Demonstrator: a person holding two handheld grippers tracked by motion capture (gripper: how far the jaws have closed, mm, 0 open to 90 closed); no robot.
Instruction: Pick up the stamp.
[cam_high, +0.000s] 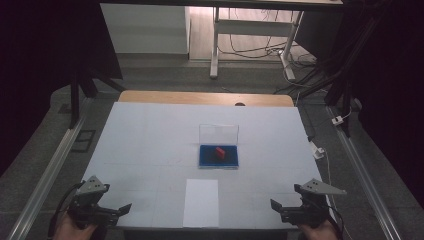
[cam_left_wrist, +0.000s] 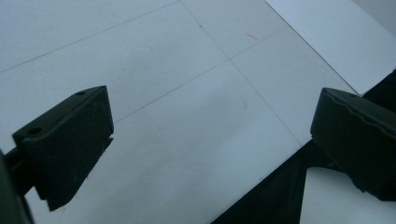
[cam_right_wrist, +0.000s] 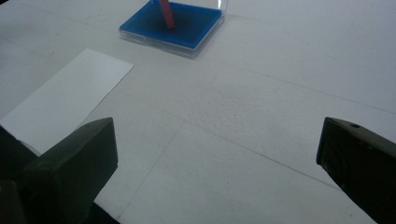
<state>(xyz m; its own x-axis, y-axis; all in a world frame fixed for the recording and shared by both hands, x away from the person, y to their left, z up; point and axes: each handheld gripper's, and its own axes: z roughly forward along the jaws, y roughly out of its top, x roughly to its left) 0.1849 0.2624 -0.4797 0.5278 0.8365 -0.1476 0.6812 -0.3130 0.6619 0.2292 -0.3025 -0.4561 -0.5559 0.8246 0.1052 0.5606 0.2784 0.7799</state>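
Both grippers parked at near table corners, jaws apart, nothing held.

Left gripper (cam_high: 107, 212) and right gripper (cam_high: 287, 212) hover well apart from the tray (cam_high: 218, 163), which sits mid-table with clear lid (cam_high: 219, 134) upright behind it. Red stamp (cam_high: 219, 152) stands on the blue pad, long axis near vertical, top tilted slightly. Paper (cam_high: 201, 202) lies at the near edge. Judgement: approach the stamp from above, jaws square across it, to avoid tipping.

White-covered table (cam_high: 150, 145), wood edge at far side. Grey floor beyond; desk legs (cam_high: 215, 45) and loose cables (cam_high: 260, 47) behind.
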